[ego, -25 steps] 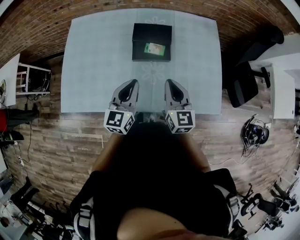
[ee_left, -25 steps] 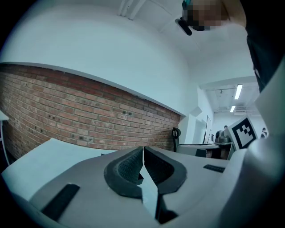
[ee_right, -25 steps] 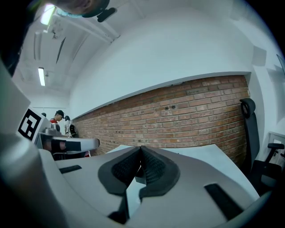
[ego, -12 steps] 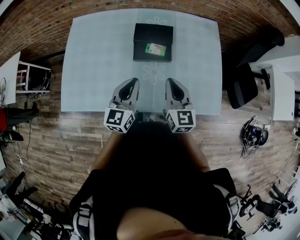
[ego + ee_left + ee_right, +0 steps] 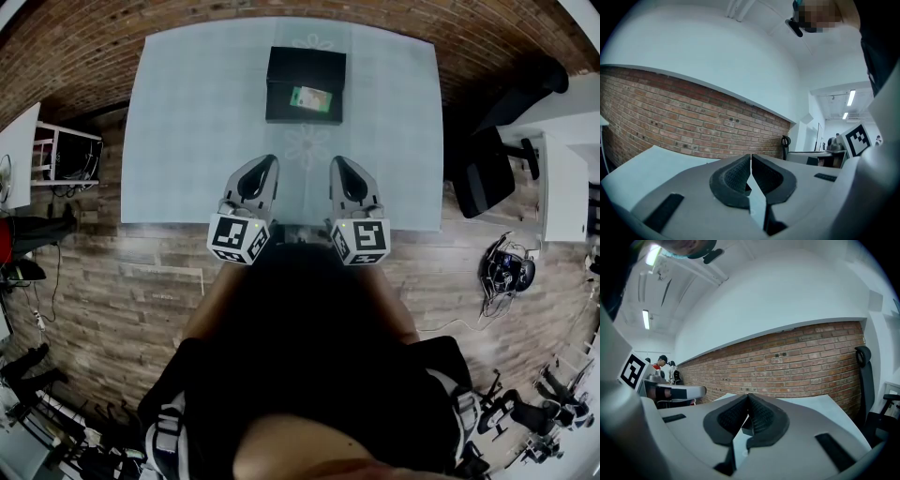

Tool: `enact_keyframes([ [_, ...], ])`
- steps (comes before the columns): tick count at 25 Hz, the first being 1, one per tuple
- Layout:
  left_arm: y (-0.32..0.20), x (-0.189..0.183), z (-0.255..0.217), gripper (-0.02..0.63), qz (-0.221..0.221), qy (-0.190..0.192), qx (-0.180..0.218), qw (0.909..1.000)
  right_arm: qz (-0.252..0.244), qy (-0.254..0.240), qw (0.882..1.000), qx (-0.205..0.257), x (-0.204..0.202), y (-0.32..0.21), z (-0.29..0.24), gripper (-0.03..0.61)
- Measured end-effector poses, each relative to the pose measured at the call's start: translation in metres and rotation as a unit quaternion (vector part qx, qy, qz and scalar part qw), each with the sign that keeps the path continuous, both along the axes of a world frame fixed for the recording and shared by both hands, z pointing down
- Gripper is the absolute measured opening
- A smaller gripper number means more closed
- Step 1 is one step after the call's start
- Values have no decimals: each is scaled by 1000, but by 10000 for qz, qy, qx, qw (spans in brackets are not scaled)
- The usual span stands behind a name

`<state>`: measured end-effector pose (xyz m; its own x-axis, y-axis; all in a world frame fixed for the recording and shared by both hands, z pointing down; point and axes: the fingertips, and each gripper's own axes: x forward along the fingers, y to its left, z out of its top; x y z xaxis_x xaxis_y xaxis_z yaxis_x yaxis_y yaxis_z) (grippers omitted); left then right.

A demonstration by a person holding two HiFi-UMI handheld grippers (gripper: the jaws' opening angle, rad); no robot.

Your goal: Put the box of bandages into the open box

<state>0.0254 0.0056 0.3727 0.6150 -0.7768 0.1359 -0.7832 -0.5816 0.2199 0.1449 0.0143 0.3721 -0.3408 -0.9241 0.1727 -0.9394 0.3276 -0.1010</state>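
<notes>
A black open box (image 5: 305,84) stands at the far middle of the pale table (image 5: 187,122). Inside it lies the green and white box of bandages (image 5: 310,97). My left gripper (image 5: 265,166) and right gripper (image 5: 338,167) hover side by side over the table's near edge, well short of the black box. Both are shut with nothing between their jaws. In the left gripper view the gripper (image 5: 750,159) points up at the brick wall. In the right gripper view the gripper (image 5: 748,399) does the same, and a dark corner of the black box (image 5: 746,426) shows low between its pads.
A black office chair (image 5: 487,169) stands right of the table, beside a white desk (image 5: 567,187). A white shelf unit (image 5: 56,159) is at the left. Cables and gear lie on the wooden floor (image 5: 506,267). People stand far off (image 5: 661,363) in the right gripper view.
</notes>
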Motion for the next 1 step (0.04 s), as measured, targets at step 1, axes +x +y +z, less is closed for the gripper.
enact_keyframes([
  [1,0,1,0,35,0,4,2,10000,-1,0,10000,0,1,0,0,26],
])
